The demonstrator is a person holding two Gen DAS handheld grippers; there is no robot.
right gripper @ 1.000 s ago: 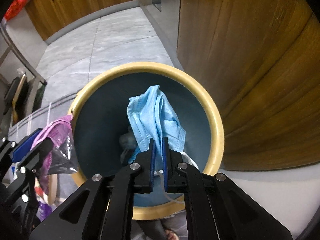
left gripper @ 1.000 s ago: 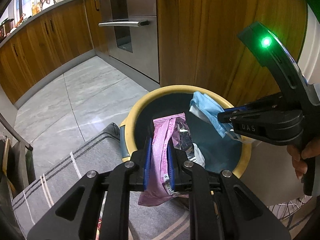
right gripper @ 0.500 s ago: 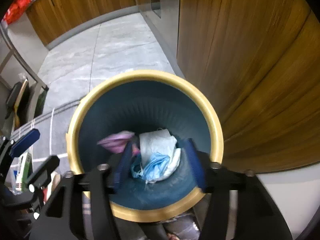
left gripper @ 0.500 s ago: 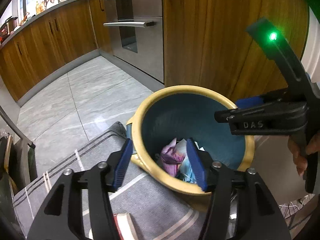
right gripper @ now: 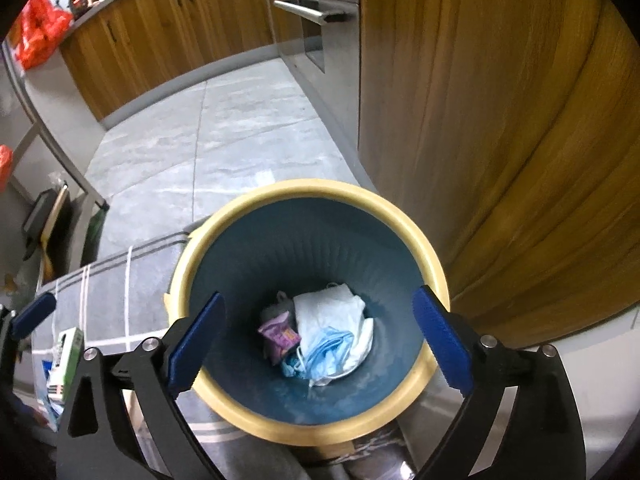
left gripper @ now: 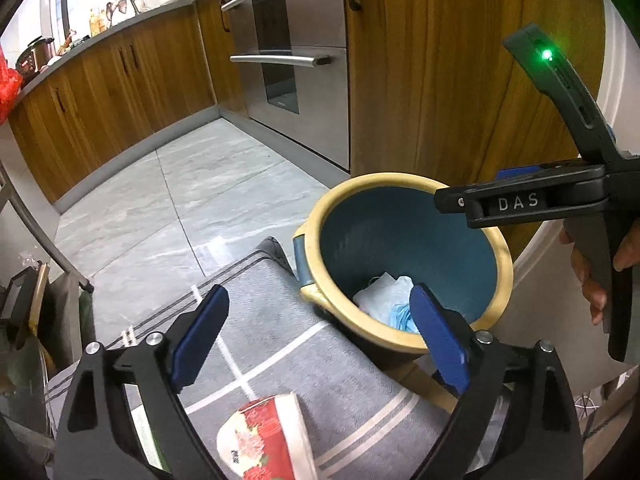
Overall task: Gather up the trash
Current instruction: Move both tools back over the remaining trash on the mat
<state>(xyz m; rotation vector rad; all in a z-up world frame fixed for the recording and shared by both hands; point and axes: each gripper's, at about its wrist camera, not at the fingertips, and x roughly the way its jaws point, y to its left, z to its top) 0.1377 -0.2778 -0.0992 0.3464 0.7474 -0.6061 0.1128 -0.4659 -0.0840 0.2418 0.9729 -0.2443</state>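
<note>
The left gripper (left gripper: 320, 338) is spread wide and holds nothing, hanging over the grey striped cloth (left gripper: 280, 344) just left of the trash bin (left gripper: 505, 276). The right gripper (right gripper: 318, 340) is likewise released and empty, poised directly above the bin's mouth, its blue pads (right gripper: 442, 340) framing the yellow rim (right gripper: 304, 188). At the bottom of the teal interior lie a blue face mask (right gripper: 328, 350), a white crumpled sheet (right gripper: 332, 312) touching it on the far side, and a pink snack wrapper (right gripper: 278, 334) just to their left; a small grey scrap sits behind the wrapper, though it is too dim to identify. On the cloth near the left gripper rests a red floral tissue pack (left gripper: 260, 440). The bin stands close beside a wooden cabinet (right gripper: 500, 120), with an oven (left gripper: 288, 60) farther off across the grey tiled floor (left gripper: 180, 200).
</note>
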